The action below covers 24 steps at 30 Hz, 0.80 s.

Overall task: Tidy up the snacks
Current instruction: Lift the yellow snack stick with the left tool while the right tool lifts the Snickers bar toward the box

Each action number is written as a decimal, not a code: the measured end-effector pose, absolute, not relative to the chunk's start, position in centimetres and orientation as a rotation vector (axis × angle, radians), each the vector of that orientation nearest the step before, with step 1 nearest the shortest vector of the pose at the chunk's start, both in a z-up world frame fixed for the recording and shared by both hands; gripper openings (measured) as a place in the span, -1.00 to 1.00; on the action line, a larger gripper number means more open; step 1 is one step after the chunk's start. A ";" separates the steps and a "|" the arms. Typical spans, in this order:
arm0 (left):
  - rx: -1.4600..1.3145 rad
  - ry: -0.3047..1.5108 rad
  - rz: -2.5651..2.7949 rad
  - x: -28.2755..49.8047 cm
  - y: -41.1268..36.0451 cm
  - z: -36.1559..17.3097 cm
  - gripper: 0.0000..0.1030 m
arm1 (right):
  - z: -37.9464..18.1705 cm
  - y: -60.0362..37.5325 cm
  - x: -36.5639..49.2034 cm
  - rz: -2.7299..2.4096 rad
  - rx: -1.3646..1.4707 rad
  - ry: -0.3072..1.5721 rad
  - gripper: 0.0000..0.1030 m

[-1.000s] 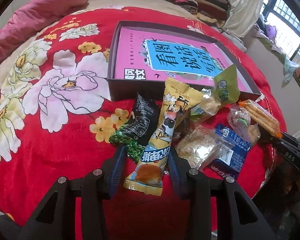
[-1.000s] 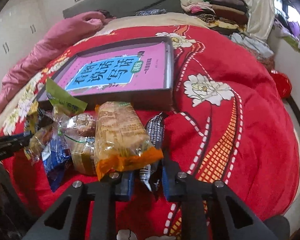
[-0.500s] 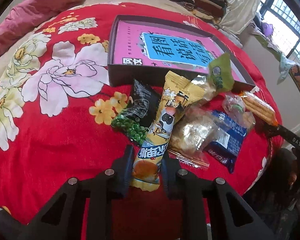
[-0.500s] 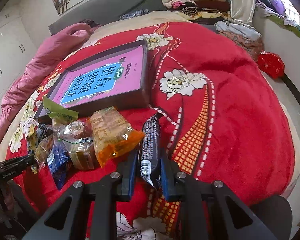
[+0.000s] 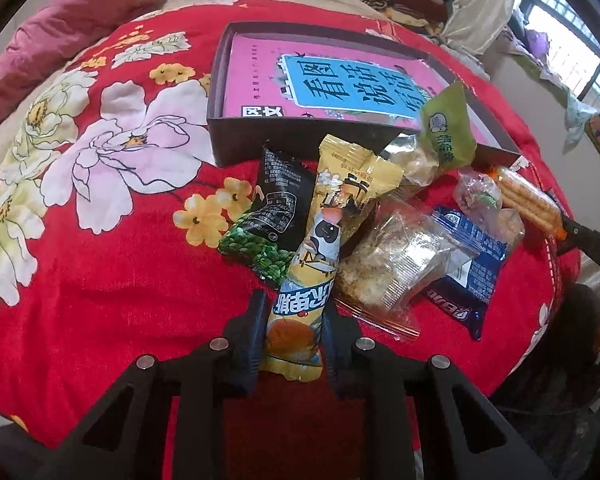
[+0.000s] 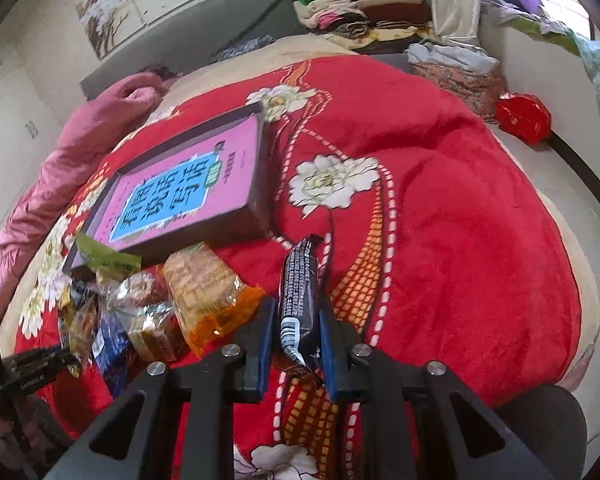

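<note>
My left gripper is shut on the lower end of a long yellow snack packet, which lies over a pile of snacks on the red flowered blanket. Beside it lie a black-and-green pea packet, a clear cracker pack, a blue packet and a green-topped packet. My right gripper is shut on a black snack bar, lifted above the blanket. An orange cracker pack lies just left of it. The dark box with a pink book lies behind the pile.
The box sits left of centre in the right wrist view. A pink quilt lies at the far left. Folded clothes are stacked at the head of the bed. The bed's edge drops off close to the grippers.
My left gripper closed on the yellow packet. My right gripper closed on the black bar and rose with it, away from the orange pack.
</note>
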<state>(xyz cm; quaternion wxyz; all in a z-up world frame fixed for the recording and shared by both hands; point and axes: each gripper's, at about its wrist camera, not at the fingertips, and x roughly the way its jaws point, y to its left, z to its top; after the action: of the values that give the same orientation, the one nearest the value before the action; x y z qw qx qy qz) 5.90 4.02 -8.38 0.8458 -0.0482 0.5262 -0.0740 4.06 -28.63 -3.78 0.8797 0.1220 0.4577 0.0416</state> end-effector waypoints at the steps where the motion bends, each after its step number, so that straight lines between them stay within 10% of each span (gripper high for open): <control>1: -0.121 1.110 -0.162 5.8 4.3 -8.2 -0.51 | -3.7 -29.1 4.0 0.075 0.270 0.947 -0.59; 24: -0.265 1.055 -0.193 4.4 6.2 -5.4 -0.51 | -3.5 -28.4 4.2 0.099 0.235 0.947 -0.64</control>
<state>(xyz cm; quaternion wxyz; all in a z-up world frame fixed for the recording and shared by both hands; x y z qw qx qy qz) 4.40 6.17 -5.38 0.8512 -0.1260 0.5012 -0.0916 4.20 -28.36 -3.51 0.8822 0.1126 0.4548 0.0477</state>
